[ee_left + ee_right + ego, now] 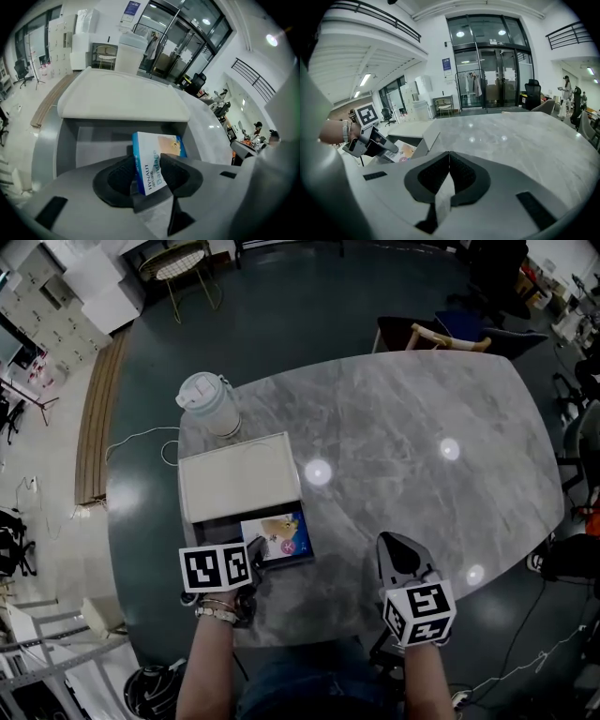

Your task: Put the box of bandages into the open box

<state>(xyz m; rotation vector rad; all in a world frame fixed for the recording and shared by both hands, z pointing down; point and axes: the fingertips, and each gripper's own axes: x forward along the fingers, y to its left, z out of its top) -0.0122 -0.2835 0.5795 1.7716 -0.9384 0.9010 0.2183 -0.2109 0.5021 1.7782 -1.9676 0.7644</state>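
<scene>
The blue bandage box [284, 534] [157, 154] rests in the dark tray of the open box [214, 527] [68, 140], whose white lid [239, 479] [122, 101] is folded back on the far side. My left gripper [255, 556] [147, 171] reaches into the tray's near edge. The bandage box's near end stands between its jaws, tilted, and the pads sit loosely beside it rather than pressing. My right gripper [399, 544] [449, 161] hovers over the table's near right, pads together, nothing held. In the right gripper view the bandage box [404, 151] shows at the left.
The open box sits at the left end of a grey marble table [422, 456]. A white lidded jug [211, 404] stands just behind the lid. A wooden chair [450, 336] is at the far edge. The table's near edge runs right under both grippers.
</scene>
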